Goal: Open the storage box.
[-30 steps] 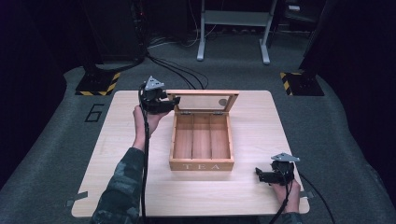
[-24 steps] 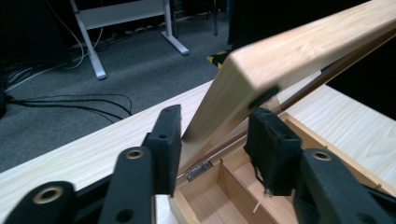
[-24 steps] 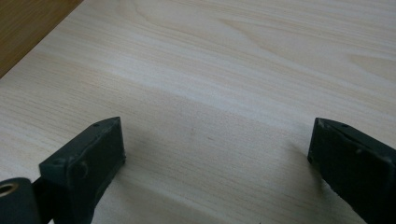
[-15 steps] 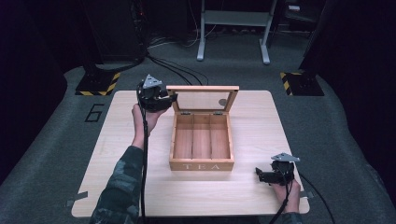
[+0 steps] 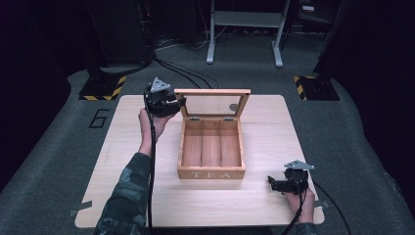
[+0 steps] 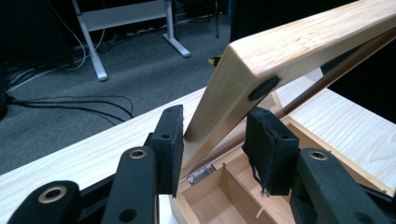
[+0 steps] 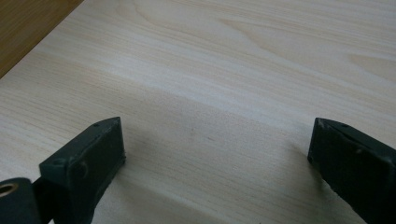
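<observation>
Dark carpet surrounds the pale table (image 5: 122,161), at whose middle the wooden tea box (image 5: 211,171) sits with three bare compartments, its glass lid (image 5: 211,104) upright and clamped at the side rail by the just-closing left gripper (image 6: 215,140), while the right gripper (image 7: 215,158) gapes over bare tabletop near the front right corner.

1. My left gripper (image 5: 177,104) sits at the far left corner of the box (image 5: 211,172), its jaws on either side of the raised lid (image 5: 212,91), which walls off the far side.
2. Open table (image 5: 122,161) lies left, near and right of the box.
3. My right gripper (image 5: 270,183), jaws wide, has bare wood ahead up to the box's near right corner.
</observation>
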`<move>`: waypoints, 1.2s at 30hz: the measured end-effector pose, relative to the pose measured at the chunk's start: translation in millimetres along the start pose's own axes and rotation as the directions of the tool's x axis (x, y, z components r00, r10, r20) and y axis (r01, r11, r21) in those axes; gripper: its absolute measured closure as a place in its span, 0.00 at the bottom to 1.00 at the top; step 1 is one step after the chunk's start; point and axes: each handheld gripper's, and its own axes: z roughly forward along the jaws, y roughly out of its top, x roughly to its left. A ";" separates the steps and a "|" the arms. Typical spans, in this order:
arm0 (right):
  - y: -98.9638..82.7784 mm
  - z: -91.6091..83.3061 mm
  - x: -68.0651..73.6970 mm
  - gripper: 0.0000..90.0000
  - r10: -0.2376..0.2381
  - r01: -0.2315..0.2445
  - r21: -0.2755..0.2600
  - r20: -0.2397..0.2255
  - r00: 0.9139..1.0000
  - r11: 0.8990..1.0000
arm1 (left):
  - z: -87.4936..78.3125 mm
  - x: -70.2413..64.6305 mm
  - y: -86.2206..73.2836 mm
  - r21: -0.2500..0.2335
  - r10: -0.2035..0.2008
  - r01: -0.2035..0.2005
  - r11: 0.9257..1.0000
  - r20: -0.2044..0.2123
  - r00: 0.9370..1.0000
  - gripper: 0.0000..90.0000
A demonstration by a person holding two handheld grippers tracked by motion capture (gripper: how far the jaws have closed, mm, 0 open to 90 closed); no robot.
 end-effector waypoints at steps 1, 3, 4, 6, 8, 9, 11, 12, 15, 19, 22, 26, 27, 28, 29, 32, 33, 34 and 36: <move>0.0 0.0 0.0 0.04 0.000 0.000 0.000 0.000 1.000 1.000 | 0.1 0.0 0.0 0.000 0.000 0.000 1.000 0.000 1.000 0.64; 0.0 0.1 -0.1 0.04 0.000 0.000 -0.001 -0.001 1.000 1.000 | 0.0 0.0 -0.1 -0.001 0.001 -0.001 1.000 -0.001 1.000 0.65; 0.0 0.0 -0.1 0.04 0.001 -0.001 0.000 -0.001 1.000 1.000 | 0.0 0.1 -0.3 -0.002 0.000 0.000 1.000 -0.001 1.000 0.65; 0.0 0.0 0.0 0.04 0.001 -0.001 -0.001 0.000 1.000 1.000 | 0.3 0.3 -0.2 -0.003 -0.001 0.001 1.000 -0.002 1.000 0.65; 0.0 0.0 -0.1 0.04 0.000 0.000 0.000 -0.001 1.000 1.000 | 0.5 0.3 -0.1 -0.004 -0.003 0.003 1.000 -0.004 1.000 0.65; 0.0 0.1 0.0 0.04 0.001 -0.001 -0.001 0.000 1.000 1.000 | 0.6 0.3 -0.1 -0.005 -0.004 0.004 1.000 -0.004 1.000 0.65; 0.0 0.0 -0.1 0.04 0.000 0.000 0.000 -0.001 1.000 1.000 | 0.6 0.4 0.0 -0.004 -0.002 0.002 1.000 -0.004 1.000 0.65; 0.1 0.0 -0.1 0.04 0.001 -0.001 0.000 -0.001 1.000 1.000 | 0.7 0.6 0.1 -0.004 -0.003 0.003 1.000 -0.004 1.000 0.65; 0.1 -0.1 -0.3 0.04 -0.001 0.001 0.001 -0.003 1.000 1.000 | 0.8 0.6 0.4 -0.003 -0.004 0.004 1.000 -0.007 1.000 0.65; 0.1 -0.1 -0.3 0.04 0.000 0.000 0.001 -0.004 1.000 1.000 | 1.0 1.0 0.2 -0.006 -0.006 0.006 1.000 -0.006 1.000 0.66; 0.1 -0.1 -0.3 0.04 -0.001 0.001 0.001 -0.003 1.000 1.000 | 0.9 1.0 0.3 -0.005 -0.004 0.004 1.000 -0.006 1.000 0.66; 0.1 -0.1 -0.3 0.04 0.000 0.000 0.002 -0.003 1.000 1.000 | 0.8 1.2 0.2 -0.005 -0.004 0.004 1.000 -0.007 1.000 0.66; 0.1 -0.1 -0.3 0.04 0.000 0.000 0.001 -0.004 1.000 1.000 | 0.8 1.3 0.2 -0.005 -0.004 0.004 1.000 -0.006 1.000 0.66; 0.1 -0.1 -0.3 0.04 0.000 0.000 0.001 -0.004 1.000 1.000 | 0.8 1.3 0.2 -0.005 -0.004 0.004 1.000 -0.007 1.000 0.66; 0.1 -0.1 -0.3 0.04 0.000 0.000 0.001 -0.004 1.000 1.000 | 0.8 1.3 0.2 -0.005 -0.004 0.004 1.000 -0.007 1.000 0.66; 0.1 -0.1 -0.3 0.04 0.000 0.000 0.001 -0.004 1.000 1.000 | 0.7 1.4 0.3 -0.004 -0.004 0.004 1.000 -0.007 1.000 0.67; 0.1 -0.1 -0.3 0.04 0.000 0.000 0.001 -0.004 1.000 1.000 | 0.7 1.4 0.3 -0.004 -0.004 0.004 1.000 -0.007 1.000 0.67; 0.1 -0.1 -0.3 0.04 0.001 -0.001 0.001 -0.004 1.000 1.000 | 0.6 1.5 0.3 -0.004 -0.003 0.003 1.000 -0.008 1.000 0.67; 0.1 -0.1 -0.3 0.04 0.000 0.000 0.001 -0.004 1.000 1.000 | 0.5 1.8 0.2 -0.004 -0.005 0.005 1.000 -0.008 1.000 0.67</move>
